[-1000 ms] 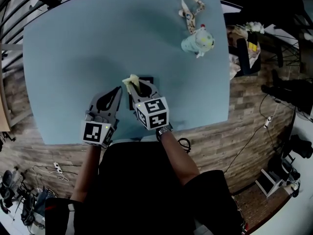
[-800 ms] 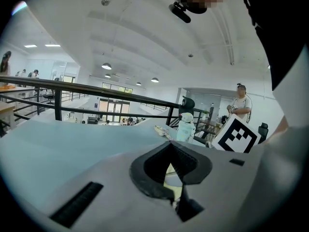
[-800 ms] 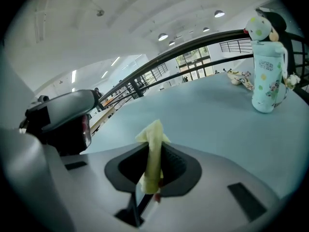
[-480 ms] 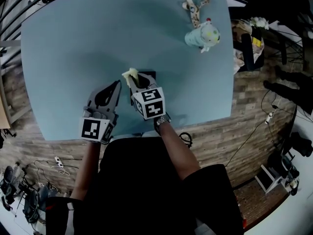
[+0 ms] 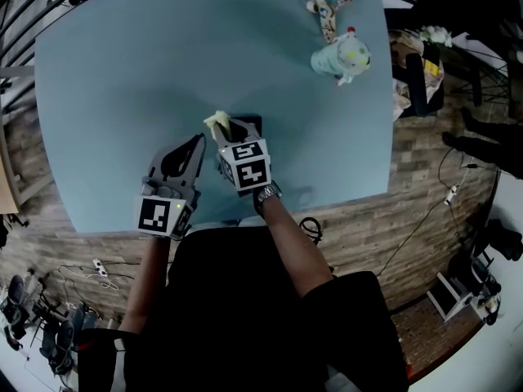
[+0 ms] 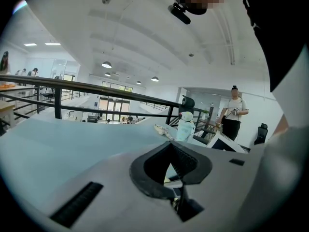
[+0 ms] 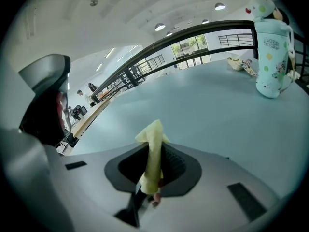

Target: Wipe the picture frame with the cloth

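My right gripper (image 5: 222, 131) is shut on a pale yellow cloth (image 5: 216, 122), which sticks up between the jaws in the right gripper view (image 7: 152, 146). Just beyond and under that gripper lies a dark picture frame (image 5: 251, 124) on the light blue table (image 5: 122, 80); the gripper covers most of it. My left gripper (image 5: 196, 143) lies beside it on the left, a little nearer the table's front edge. Its jaws meet at a point and hold nothing (image 6: 170, 149).
A mint-green bottle with a patterned strap (image 5: 341, 56) stands at the table's far right corner, also seen from the right gripper (image 7: 273, 52). A dark railing runs along the table's far side. Cables and clutter lie on the wooden floor to the right.
My right gripper with the cloth has edged a little farther from me over the frame. The left gripper has hardly moved.
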`<state>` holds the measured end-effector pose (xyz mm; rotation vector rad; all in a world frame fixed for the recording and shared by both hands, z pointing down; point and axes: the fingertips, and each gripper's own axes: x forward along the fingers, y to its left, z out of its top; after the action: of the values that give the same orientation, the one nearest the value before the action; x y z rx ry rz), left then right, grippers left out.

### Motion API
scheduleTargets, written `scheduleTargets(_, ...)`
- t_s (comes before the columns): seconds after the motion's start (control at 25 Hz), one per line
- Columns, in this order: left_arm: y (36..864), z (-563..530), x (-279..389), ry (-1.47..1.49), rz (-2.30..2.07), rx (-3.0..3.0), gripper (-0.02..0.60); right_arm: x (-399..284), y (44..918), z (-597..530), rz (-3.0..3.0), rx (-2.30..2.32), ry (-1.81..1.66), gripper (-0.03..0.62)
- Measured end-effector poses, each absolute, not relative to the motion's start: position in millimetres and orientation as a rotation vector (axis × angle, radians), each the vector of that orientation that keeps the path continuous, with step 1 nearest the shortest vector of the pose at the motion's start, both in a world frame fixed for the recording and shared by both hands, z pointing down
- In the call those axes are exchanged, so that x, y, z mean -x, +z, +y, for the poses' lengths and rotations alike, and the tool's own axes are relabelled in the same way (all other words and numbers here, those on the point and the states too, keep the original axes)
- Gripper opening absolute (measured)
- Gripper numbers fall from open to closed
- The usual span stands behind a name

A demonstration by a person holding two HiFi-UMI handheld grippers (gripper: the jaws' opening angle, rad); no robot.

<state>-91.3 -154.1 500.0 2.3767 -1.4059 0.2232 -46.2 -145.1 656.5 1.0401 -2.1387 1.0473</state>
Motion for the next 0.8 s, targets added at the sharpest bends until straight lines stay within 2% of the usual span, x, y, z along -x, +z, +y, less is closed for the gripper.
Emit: scheduleTargets(0.8,507,-149,91,0.294,-1.4,-2.36,-0.003,27,662,-146,-2.104,-1.083,1.074,0.058)
